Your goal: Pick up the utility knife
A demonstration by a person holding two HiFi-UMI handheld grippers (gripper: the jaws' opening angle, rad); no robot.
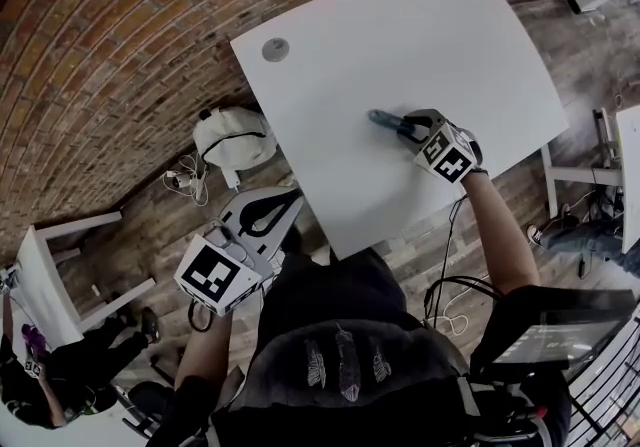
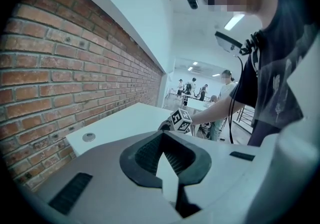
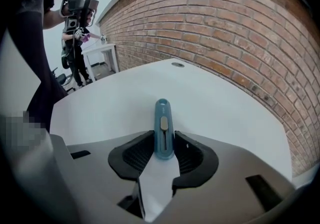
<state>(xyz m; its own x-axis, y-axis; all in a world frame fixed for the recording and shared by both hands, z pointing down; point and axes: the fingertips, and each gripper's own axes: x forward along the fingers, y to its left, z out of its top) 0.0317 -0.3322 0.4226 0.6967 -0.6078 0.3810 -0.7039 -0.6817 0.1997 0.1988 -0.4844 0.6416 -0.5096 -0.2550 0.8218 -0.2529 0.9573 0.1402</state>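
Note:
The teal utility knife (image 1: pixel 385 119) lies on the white table (image 1: pixel 400 25) near its front middle, pointing toward the far left. My right gripper (image 1: pixel 405 127) reaches down onto it. In the right gripper view the knife (image 3: pixel 163 128) runs lengthwise between the dark pads (image 3: pixel 137 154), which touch both its sides, so my right gripper (image 3: pixel 163 150) is shut on its rear half. My left gripper (image 1: pixel 268 215) hangs off the table's front left corner, above the floor. It is shut with nothing in it (image 2: pixel 167 160).
A round grey grommet (image 1: pixel 275 49) sits in the table's far left corner. A white bag (image 1: pixel 233 138) lies on the floor by the brick wall (image 1: pixel 110 55). Another white table (image 1: pixel 40 275) and a seated person are at the far left.

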